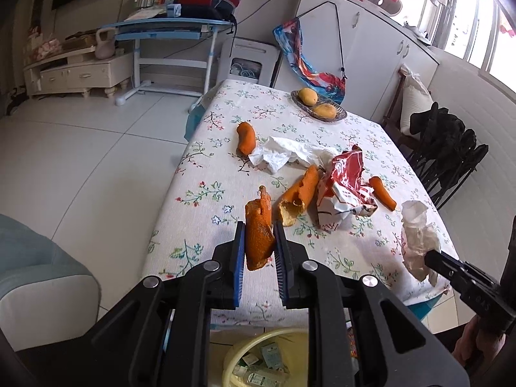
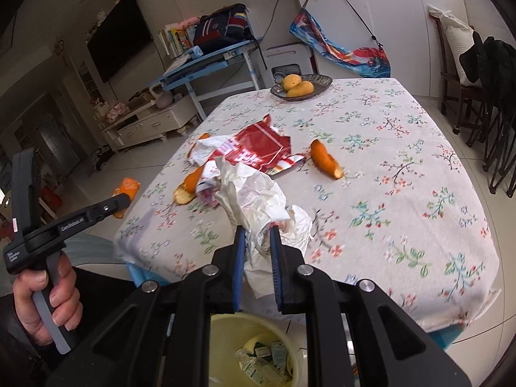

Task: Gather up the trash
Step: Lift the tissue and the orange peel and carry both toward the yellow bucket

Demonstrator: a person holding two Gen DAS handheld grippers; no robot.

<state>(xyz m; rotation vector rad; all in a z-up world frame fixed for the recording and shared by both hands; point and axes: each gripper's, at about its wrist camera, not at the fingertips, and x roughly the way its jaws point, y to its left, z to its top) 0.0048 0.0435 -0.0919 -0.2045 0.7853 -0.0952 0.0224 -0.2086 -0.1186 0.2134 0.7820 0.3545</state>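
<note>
Left wrist view: jaws clamp orange peel (image 1: 258, 232); right jaws clamp tissue (image 2: 254, 200); yellow bin (image 2: 219, 325) holds packets.

Left hand-held gripper (image 1: 259, 245): angled downward over the near edge of the tabletop, jaws closed on a piece of orange peel (image 1: 258, 229), which hangs clear of the cloth. Right hand-held gripper (image 2: 256, 242): likewise angled downward at the near edge, pads pressed on crumpled white paper (image 2: 254, 200). Left hand (image 2: 48, 293): fingers wrapped round the grip and trigger.
</note>
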